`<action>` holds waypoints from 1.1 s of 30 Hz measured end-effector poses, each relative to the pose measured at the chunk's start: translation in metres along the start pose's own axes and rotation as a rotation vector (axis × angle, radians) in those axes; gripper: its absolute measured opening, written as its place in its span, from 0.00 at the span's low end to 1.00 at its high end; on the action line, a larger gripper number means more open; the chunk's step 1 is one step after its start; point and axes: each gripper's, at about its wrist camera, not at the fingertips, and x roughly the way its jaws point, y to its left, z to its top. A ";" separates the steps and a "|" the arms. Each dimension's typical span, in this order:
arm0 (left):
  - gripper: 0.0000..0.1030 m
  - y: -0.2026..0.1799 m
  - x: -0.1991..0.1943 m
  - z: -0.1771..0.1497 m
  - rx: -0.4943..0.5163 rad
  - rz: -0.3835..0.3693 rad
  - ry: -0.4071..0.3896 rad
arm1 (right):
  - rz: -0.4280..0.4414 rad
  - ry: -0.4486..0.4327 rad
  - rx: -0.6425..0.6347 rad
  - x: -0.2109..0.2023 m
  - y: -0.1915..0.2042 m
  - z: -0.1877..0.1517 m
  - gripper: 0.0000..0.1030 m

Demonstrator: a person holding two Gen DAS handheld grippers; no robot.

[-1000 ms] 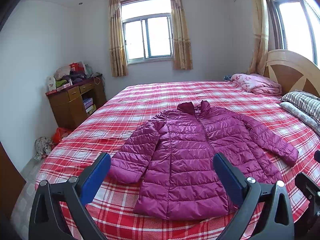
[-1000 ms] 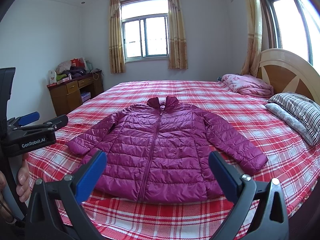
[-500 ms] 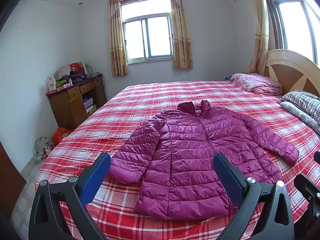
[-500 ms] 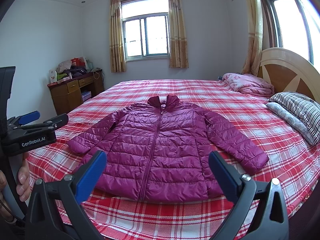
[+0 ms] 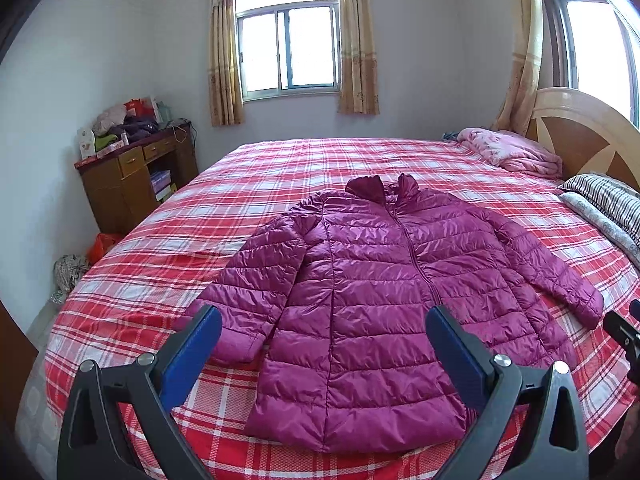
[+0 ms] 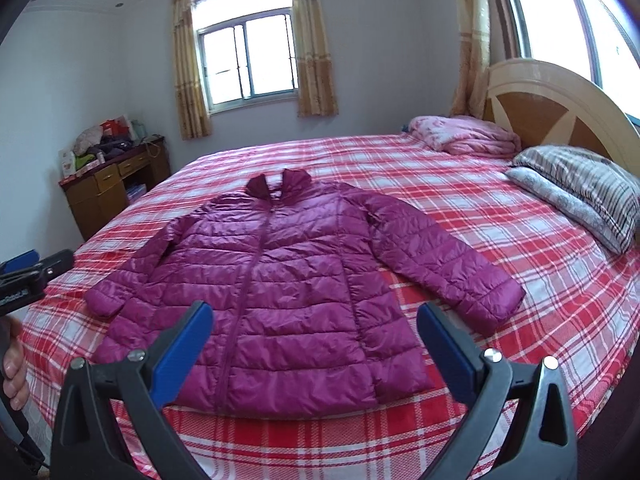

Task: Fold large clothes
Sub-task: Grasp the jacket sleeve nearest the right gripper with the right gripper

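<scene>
A magenta quilted puffer jacket (image 5: 384, 292) lies flat, front up and zipped, on a red plaid bed (image 5: 280, 168), collar away from me, both sleeves spread out. It also shows in the right wrist view (image 6: 288, 280). My left gripper (image 5: 324, 320) is open and empty, above the jacket's lower left part near the left sleeve cuff (image 5: 236, 344). My right gripper (image 6: 314, 320) is open and empty, above the jacket's hem, with the right sleeve cuff (image 6: 492, 300) to its right.
A pink folded blanket (image 6: 464, 136) and striped pillows (image 6: 580, 188) lie by the wooden headboard (image 6: 560, 104) at the right. A cluttered wooden desk (image 5: 132, 176) stands at the left wall. The left gripper's body (image 6: 28, 276) shows at the right view's left edge.
Both grippers have tilted down and moved a little closer to the jacket. The right view has swung somewhat to the right. The jacket has not moved.
</scene>
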 end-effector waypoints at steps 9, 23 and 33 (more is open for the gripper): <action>0.99 -0.005 0.089 0.003 -0.002 0.043 0.054 | -0.151 0.131 0.237 0.069 -0.112 0.001 1.00; 0.99 0.011 0.217 0.011 -0.014 0.175 0.164 | -0.239 0.277 0.426 0.132 -0.205 -0.006 0.55; 0.99 0.033 0.235 0.020 -0.022 0.207 0.185 | -0.292 0.187 0.292 0.126 -0.210 0.043 0.13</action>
